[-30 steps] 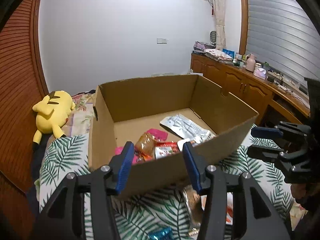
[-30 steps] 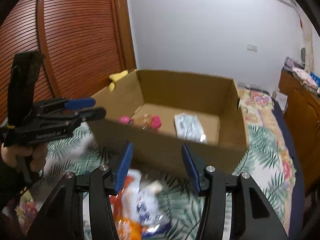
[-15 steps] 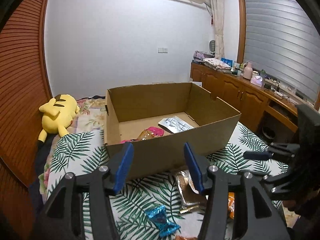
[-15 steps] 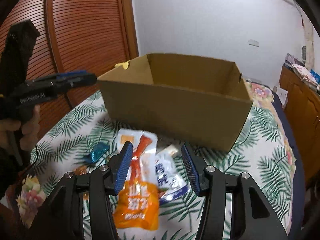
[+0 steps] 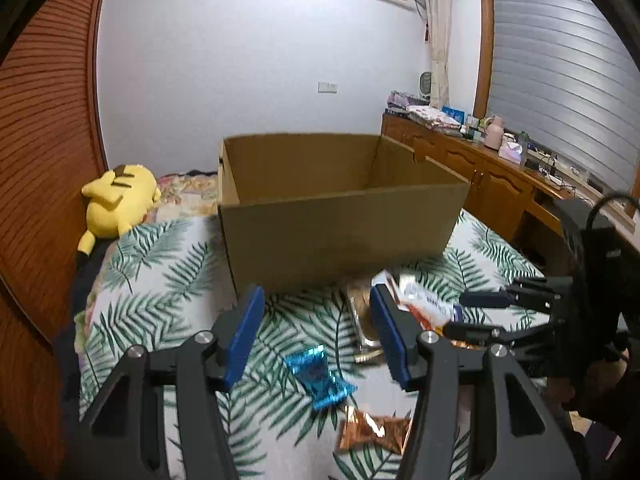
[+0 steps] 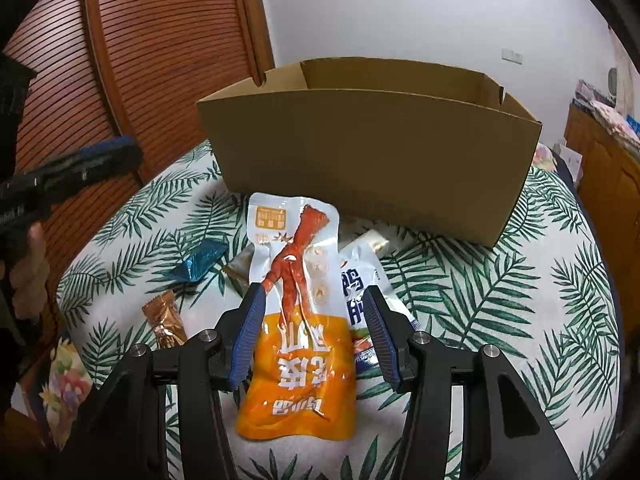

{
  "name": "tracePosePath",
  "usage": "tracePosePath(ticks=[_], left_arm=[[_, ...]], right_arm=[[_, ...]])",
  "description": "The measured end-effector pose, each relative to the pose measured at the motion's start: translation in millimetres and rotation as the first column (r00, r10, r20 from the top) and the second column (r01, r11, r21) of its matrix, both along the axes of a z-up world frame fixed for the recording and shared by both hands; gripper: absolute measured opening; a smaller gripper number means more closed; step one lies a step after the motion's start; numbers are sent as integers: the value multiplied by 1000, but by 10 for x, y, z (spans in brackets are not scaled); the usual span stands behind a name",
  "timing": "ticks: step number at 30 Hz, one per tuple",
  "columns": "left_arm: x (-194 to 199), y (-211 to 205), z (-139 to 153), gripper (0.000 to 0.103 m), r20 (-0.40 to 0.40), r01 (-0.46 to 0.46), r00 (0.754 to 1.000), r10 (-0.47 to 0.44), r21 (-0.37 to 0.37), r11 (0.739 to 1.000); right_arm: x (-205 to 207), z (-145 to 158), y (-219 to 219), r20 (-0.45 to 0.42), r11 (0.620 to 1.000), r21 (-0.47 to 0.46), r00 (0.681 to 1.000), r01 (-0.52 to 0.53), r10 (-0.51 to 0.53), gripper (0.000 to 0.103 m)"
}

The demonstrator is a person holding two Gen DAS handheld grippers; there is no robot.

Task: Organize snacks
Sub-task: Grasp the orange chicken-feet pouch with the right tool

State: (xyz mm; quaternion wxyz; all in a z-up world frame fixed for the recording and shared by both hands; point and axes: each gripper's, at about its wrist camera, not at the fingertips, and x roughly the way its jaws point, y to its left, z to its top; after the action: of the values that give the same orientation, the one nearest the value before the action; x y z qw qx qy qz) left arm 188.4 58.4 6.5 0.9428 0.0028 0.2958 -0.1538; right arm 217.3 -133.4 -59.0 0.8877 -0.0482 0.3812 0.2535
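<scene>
A brown cardboard box (image 5: 340,216) (image 6: 368,152) stands on the leaf-print bedspread, its inside hidden from both views. Loose snacks lie in front of it: an orange-and-white chicken-foot packet (image 6: 300,320), a blue-and-white packet (image 6: 360,292) (image 5: 428,306), a shiny blue candy (image 5: 320,376) (image 6: 200,260), a copper wrapper (image 5: 372,434) (image 6: 164,320) and a clear brownish packet (image 5: 362,312). My left gripper (image 5: 316,320) is open and empty above the blue candy. My right gripper (image 6: 314,312) (image 5: 476,314) hangs open over the orange packet, its pads apart from it.
A yellow plush toy (image 5: 116,196) lies at the bed's far left by a slatted wooden wardrobe (image 6: 140,60). A wooden sideboard (image 5: 480,176) with clutter runs along the right wall. A hand (image 6: 24,272) holds the left gripper (image 6: 80,168).
Both grippers have drawn back from the box and come lower. The snacks inside the box have dropped out of sight, and the loose packets on the bedspread have come into view.
</scene>
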Motion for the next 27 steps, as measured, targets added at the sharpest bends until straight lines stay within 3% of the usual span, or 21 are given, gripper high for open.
tracePosePath(ticks=[13,21,24,27], left_arm=[[-164,-123,-529,55,-139,32,990,-29,23,999],[-196,-100,-653,55,-172,20,985,-20,-1,1000],[-204,-96,-682,55,-180,17,983,-18,-5,1000],[-217,-96,-710,55,-188,14,982,-15,-4,1000]], right_arm=[[-4,-125,105,-28,999,-47,1000,1,-2,50],[57,-162,140,-43,998,-63,999,-2,-1,53],[119,-269,209,-91,996,-88,996,-34,26,58],[121,-341,293,-75,988,-149,997,-38,27,58]])
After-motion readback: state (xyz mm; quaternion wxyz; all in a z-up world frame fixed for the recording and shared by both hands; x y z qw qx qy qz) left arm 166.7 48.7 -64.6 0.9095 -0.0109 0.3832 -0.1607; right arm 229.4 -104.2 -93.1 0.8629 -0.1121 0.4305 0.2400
